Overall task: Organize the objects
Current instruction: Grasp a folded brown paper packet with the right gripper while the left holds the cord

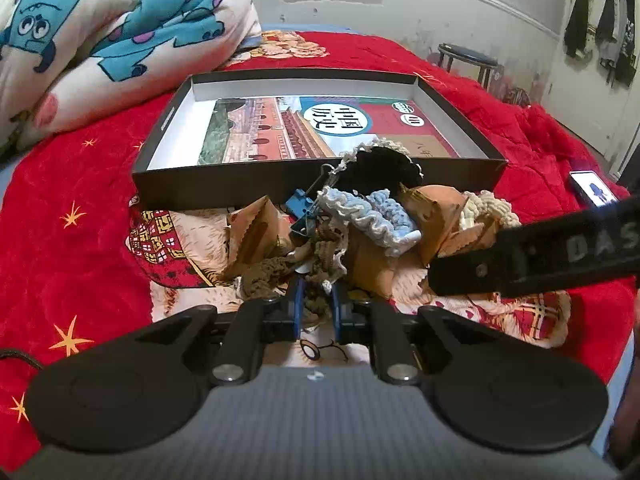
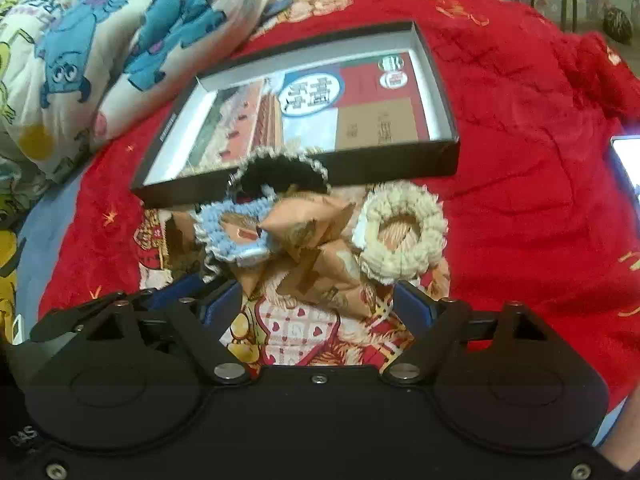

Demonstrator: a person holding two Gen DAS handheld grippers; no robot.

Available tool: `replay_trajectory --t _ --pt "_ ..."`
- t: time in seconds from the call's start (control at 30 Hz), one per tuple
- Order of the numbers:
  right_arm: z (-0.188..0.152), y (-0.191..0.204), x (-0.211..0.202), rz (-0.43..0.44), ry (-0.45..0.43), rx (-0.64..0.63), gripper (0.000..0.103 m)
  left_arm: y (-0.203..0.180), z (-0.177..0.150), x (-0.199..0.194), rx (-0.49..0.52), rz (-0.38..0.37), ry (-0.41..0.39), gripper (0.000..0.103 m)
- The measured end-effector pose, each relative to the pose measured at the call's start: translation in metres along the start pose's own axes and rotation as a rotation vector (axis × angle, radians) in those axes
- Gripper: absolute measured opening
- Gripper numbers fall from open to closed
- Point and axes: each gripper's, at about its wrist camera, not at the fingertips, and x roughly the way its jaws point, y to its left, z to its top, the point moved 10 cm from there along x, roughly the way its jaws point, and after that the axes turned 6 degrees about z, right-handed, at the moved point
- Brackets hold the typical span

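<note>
A pile lies on the bed in front of an open black box [image 1: 320, 182] [image 2: 304, 178] with a book [image 1: 320, 128] inside. The pile holds a black scrunchie [image 1: 380, 166] [image 2: 276, 172], a light blue scrunchie [image 1: 372, 216] [image 2: 228, 232], a cream scrunchie [image 2: 404, 232] [image 1: 488, 208], an olive-brown scrunchie [image 1: 308, 260], brown paper packets [image 2: 316, 236] and a blue binder clip [image 1: 302, 206]. My left gripper [image 1: 316, 300] is shut on the olive-brown scrunchie. My right gripper [image 2: 320, 304] is open over the packets, just short of them; its body [image 1: 540, 256] crosses the left wrist view.
A red blanket [image 1: 80, 240] covers the bed, with a cartoon-print quilt [image 1: 100, 32] bunched at the back left. A phone [image 1: 592, 192] lies at the right. A stool [image 1: 468, 58] stands by the far wall.
</note>
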Motion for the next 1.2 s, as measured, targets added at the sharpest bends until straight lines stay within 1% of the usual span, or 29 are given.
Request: replay_trajectory --t 0.07,0.2,0.23,0.3,0.37,0.57,0.7,0.87,1.1,1.17,1.2 --pt "0.0 -0.001 0.004 -0.031 -0.001 0.002 0.077 0.001 0.0 0.0 -0.012 -0.01 -0.001 0.018" --pt "0.003 -0.003 0.013 -0.073 -0.003 0.024 0.077 0.001 0.0 -0.001 -0.04 -0.067 0.012 0.018" --pt "0.003 -0.004 0.015 -0.082 0.001 0.034 0.076 0.002 0.001 0.0 -0.039 -0.071 0.016 0.018" --pt "0.002 -0.006 0.02 -0.09 0.005 0.056 0.074 0.002 0.0 0.001 -0.024 -0.049 0.025 0.018" --pt "0.001 -0.006 0.024 -0.096 0.0 0.069 0.072 0.001 -0.001 0.001 -0.018 -0.057 0.037 0.018" --pt "0.0 0.0 0.029 -0.134 0.004 0.014 0.061 -0.001 -0.001 -0.001 0.006 -0.058 0.031 0.014" --pt "-0.001 0.002 0.029 -0.151 0.013 -0.026 0.057 -0.004 -0.002 -0.003 0.028 -0.051 0.028 0.014" --pt "-0.001 0.002 0.026 -0.131 0.024 -0.015 0.052 -0.004 -0.001 -0.007 0.029 -0.06 0.024 0.013" --pt "-0.004 0.001 0.019 -0.081 0.042 0.023 0.05 -0.005 -0.001 -0.013 0.037 -0.052 0.023 0.013" --pt "-0.006 0.002 0.017 -0.06 0.049 0.032 0.05 -0.003 -0.001 -0.017 0.015 -0.06 0.038 0.013" --pt "-0.007 0.003 0.016 -0.051 0.055 0.035 0.05 0.0 -0.001 -0.02 -0.019 -0.074 0.053 0.013"
